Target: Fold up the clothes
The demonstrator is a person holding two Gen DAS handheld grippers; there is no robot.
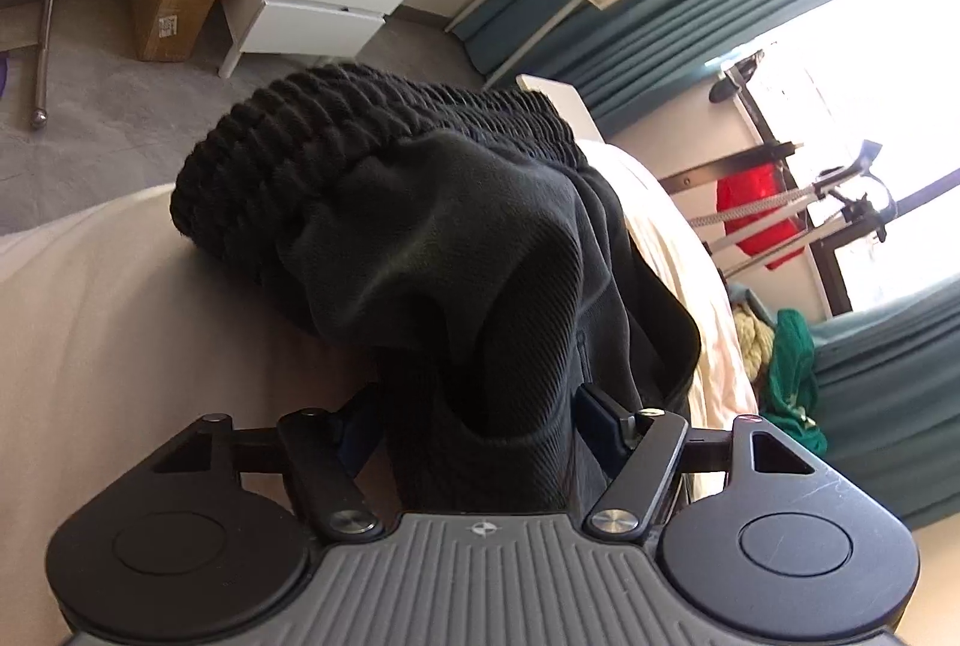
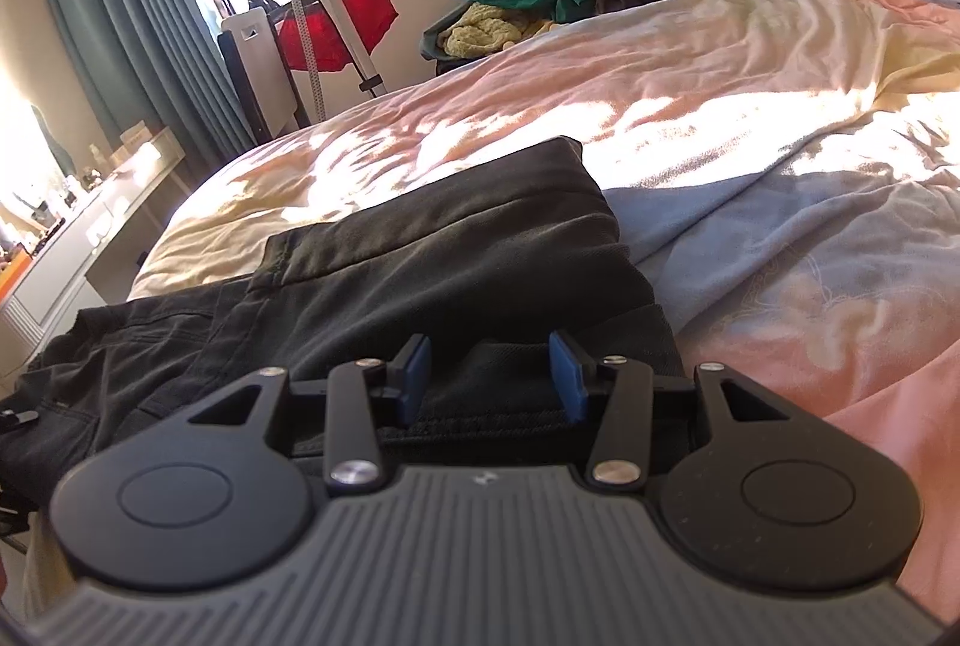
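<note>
A rumpled pink, cream and pale-blue bed cover [image 2: 690,118] fills most of the right wrist view, and the dark trousers [image 2: 420,250] lie spread across its lower left and centre. In the left wrist view the same garment bunches up through the middle of the frame, its ribbed waistband [image 1: 288,148] uppermost, with the left gripper [image 1: 480,424] clamped on a fold of the cloth at the bottom. The right gripper [image 2: 492,376] sits low centre, its blue pads [image 2: 567,376] held moderately apart over the fabric, gripping nothing.
</note>
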